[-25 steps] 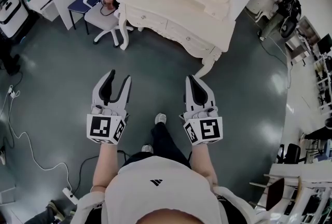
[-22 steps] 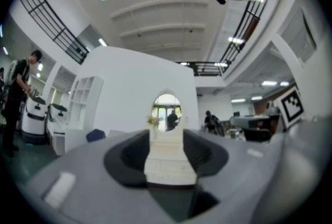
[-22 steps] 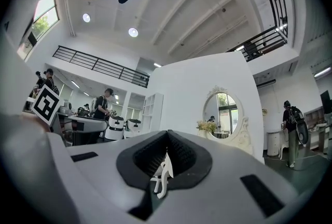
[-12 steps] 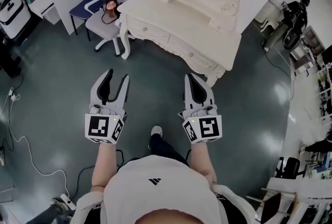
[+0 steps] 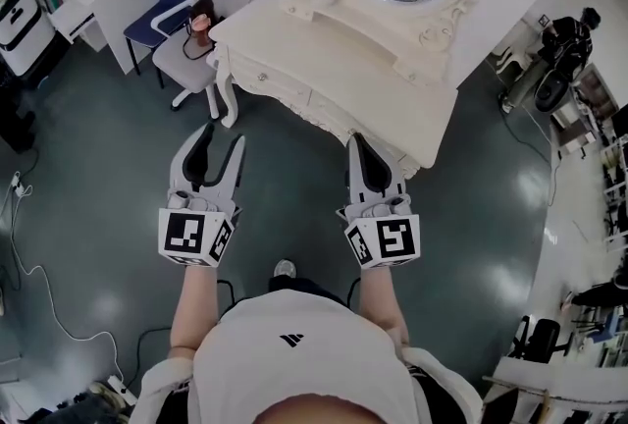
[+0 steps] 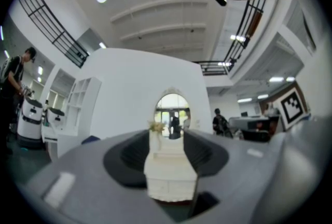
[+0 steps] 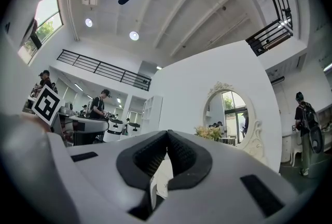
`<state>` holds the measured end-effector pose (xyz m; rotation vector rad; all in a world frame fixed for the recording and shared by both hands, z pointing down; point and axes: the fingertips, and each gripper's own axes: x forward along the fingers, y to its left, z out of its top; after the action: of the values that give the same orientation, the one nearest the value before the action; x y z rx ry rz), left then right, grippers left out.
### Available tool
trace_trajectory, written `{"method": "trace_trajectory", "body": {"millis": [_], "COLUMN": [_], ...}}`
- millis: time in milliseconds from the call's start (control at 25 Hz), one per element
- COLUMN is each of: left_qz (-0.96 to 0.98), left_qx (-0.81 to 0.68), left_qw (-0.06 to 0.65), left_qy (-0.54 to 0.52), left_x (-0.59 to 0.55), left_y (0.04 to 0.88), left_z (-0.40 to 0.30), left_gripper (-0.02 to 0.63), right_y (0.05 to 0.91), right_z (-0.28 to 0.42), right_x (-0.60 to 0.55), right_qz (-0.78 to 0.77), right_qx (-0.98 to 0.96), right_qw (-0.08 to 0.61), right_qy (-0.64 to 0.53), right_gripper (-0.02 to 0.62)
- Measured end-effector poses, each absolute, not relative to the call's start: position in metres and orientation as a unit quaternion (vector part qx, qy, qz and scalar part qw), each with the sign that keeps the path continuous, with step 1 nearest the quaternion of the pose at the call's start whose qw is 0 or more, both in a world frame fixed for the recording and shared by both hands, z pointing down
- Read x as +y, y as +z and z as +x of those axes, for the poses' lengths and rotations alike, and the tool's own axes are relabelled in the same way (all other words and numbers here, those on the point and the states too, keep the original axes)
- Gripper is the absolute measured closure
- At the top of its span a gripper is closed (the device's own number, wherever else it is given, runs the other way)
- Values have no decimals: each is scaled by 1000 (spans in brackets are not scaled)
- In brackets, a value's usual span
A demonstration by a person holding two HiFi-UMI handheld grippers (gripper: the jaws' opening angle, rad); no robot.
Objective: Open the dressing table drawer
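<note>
Overhead, in the head view, the dressing table (image 5: 343, 49) is seen at twelve o'clock of both grippers, its drawer front (image 5: 280, 86) flush and closed. The left gripper (image 5: 222, 137) is held with its claw spread and empty, short of the table. The right gripper (image 5: 356, 139) is held with its claw pressed together at the tips, nothing pinched, just short of the table's edge.

From the left gripper view alone, the dressing table (image 6: 168, 176) is framed between the spread jaws of the left gripper (image 6: 170, 153), with the mirror (image 6: 172, 114) at twelve o'clock. Only in the right gripper view is the mirror (image 7: 231, 116) seen at three o'clock, past the closed tips of the right gripper (image 7: 167, 135), and people at a bench at nine o'clock.

Square black-and-white markers are carried on the left cube (image 5: 196, 236) and the right cube (image 5: 385, 240). A small dark logo (image 5: 289, 341) is borne on the person's shirt (no lettering can be read).
</note>
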<state>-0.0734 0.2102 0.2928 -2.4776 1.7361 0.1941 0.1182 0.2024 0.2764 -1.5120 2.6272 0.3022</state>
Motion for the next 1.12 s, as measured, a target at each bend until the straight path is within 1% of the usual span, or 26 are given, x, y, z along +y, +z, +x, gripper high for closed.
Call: {"method": "trace_trajectory", "body": {"millis": [240, 560, 840, 1120], "left_qz": [-816, -813, -821, -829], "left_qx": [573, 577, 567, 555], "left_qw": [57, 52, 47, 51], "left_qy": [60, 52, 50, 53], "left_x": [171, 129, 75, 2], "left_y": [296, 304, 311, 303], "left_z": [-51, -46, -52, -76], "left_gripper": [411, 411, 411, 411], "right_y": [283, 297, 301, 295], "right_z": [139, 146, 141, 118], "right_x": [161, 120, 71, 2], "right_qz": [-493, -492, -505, -519], "right_qx": [864, 866, 859, 850], "right_qw": [52, 52, 51, 56], "right_qy": [93, 75, 74, 73], "right_gripper": [606, 606, 606, 606]}}
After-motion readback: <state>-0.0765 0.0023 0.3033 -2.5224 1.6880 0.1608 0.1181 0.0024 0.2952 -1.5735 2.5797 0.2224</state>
